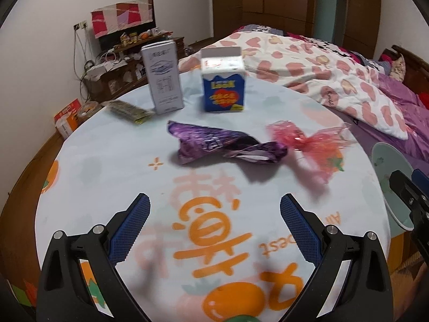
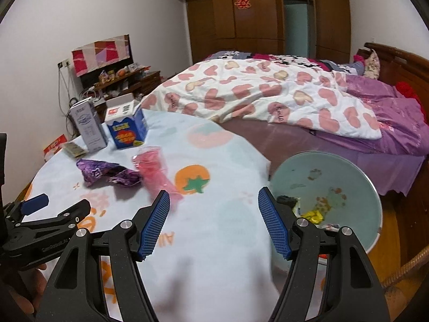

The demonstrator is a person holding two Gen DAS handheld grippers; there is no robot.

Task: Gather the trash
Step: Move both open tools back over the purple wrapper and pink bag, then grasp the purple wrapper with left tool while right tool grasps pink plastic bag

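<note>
A crumpled purple foil wrapper (image 1: pixel 222 143) (image 2: pixel 107 173) and a pink cellophane wrapper (image 1: pixel 308 141) (image 2: pixel 154 169) lie side by side on the round table (image 1: pixel 107 161). Behind them stand a blue carton (image 1: pixel 224 86) (image 2: pixel 128 128) and a grey-white box (image 1: pixel 163 77) (image 2: pixel 89 127), with a flat olive packet (image 1: pixel 127 110) (image 2: pixel 73 149) to the left. My left gripper (image 1: pixel 214 209) is open and empty, short of the purple wrapper. My right gripper (image 2: pixel 214 204) is open and empty over the table's right edge, beside a pale green basin (image 2: pixel 335 166) holding scraps.
A bed with a heart-print quilt (image 2: pixel 268 99) runs along the table's far right side. A cluttered shelf (image 1: pixel 115 64) stands at the back left, with a wooden wardrobe (image 2: pixel 254 13) behind. The left gripper shows at the right wrist view's left edge (image 2: pixel 34 209).
</note>
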